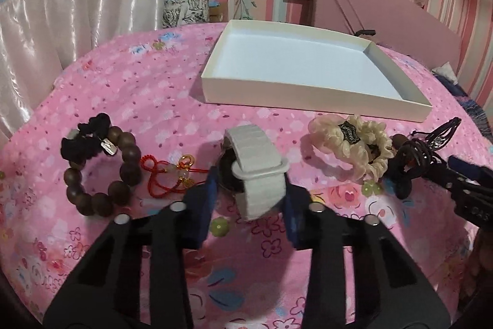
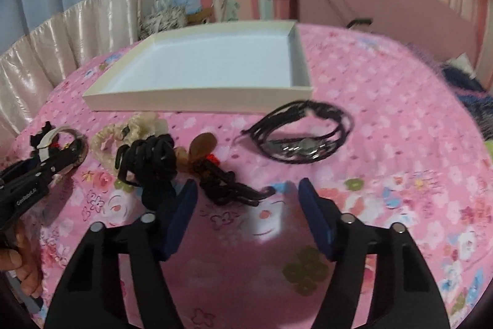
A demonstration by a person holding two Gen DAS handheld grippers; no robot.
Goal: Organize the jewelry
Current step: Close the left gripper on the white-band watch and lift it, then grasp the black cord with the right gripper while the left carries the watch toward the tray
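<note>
A white-strapped watch [image 1: 255,174] lies on the pink flowered cloth [image 1: 138,88], and my left gripper [image 1: 251,184] is shut on it, one blue pad on each side. Left of it lie a wooden bead bracelet [image 1: 101,174], a black scrunchie [image 1: 86,137] and a red cord charm [image 1: 166,174]. My right gripper [image 2: 248,199] stands open over a knotted black cord bracelet [image 2: 225,184] with a brown bead; the pads do not touch it. Black hair ties [image 2: 151,159] lie beside its left pad. An empty white box [image 2: 197,100] sits behind the row.
A cream scrunchie [image 1: 348,141] lies between the two grippers. A black multi-strand bracelet [image 2: 305,137] with a metal charm rests right of the box's front corner. A hand [image 2: 18,261] holds the left tool. A pink board [image 1: 385,14] and satin curtains [image 1: 77,14] stand behind.
</note>
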